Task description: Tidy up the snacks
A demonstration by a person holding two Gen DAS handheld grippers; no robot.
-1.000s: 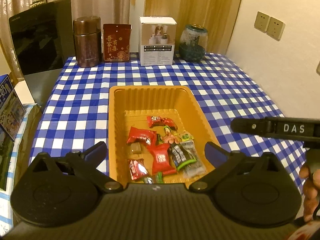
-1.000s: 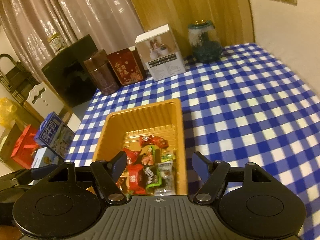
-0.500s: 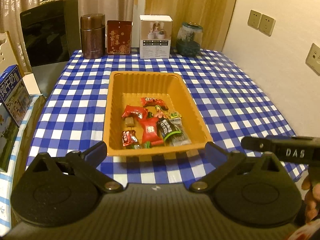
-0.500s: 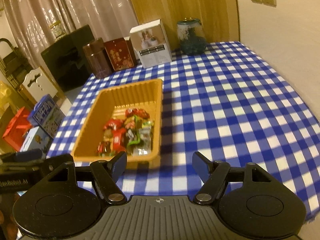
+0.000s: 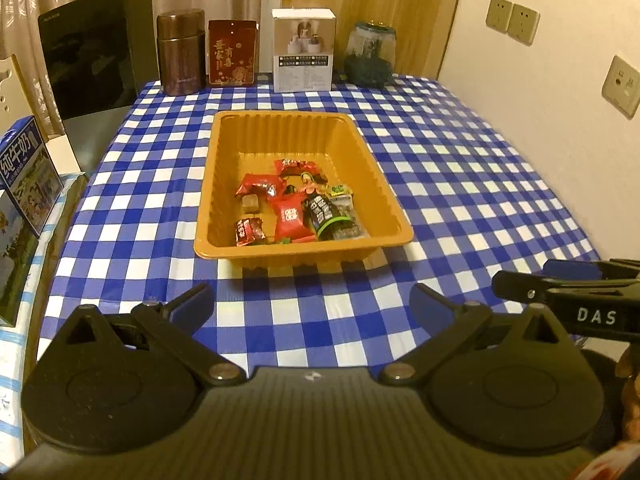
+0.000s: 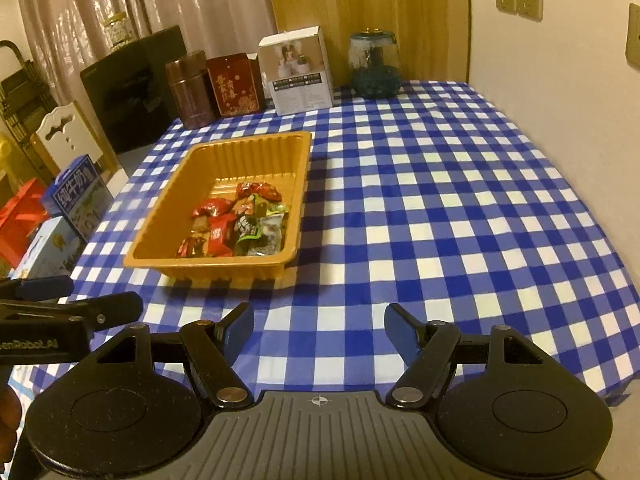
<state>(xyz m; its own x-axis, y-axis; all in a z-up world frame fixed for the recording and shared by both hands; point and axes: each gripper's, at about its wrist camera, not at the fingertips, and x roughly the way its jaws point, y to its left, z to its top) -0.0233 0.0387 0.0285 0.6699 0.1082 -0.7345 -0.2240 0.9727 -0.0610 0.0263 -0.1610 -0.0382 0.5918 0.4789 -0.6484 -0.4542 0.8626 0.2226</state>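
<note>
Left wrist view: the left tool (image 5: 311, 300) hangs over the near edge of the blue-and-white checked surface (image 5: 460, 184), its blue-padded fingers spread wide with nothing between them. Just beyond it sits the orange tray (image 5: 208, 200), and the snacks (image 5: 298, 208) lie heaped in its near half: red wrappers, a dark green-edged packet, a small brown cube. The right tool (image 6: 319, 334), seen from its own camera, is likewise spread and empty above bare checked cloth, with the tray to its left. Along the far edge of the surface stand a brown canister (image 5: 180, 56), a red tin (image 5: 232, 53), a white box (image 5: 303, 50) and a glass jar (image 5: 370, 54).
</note>
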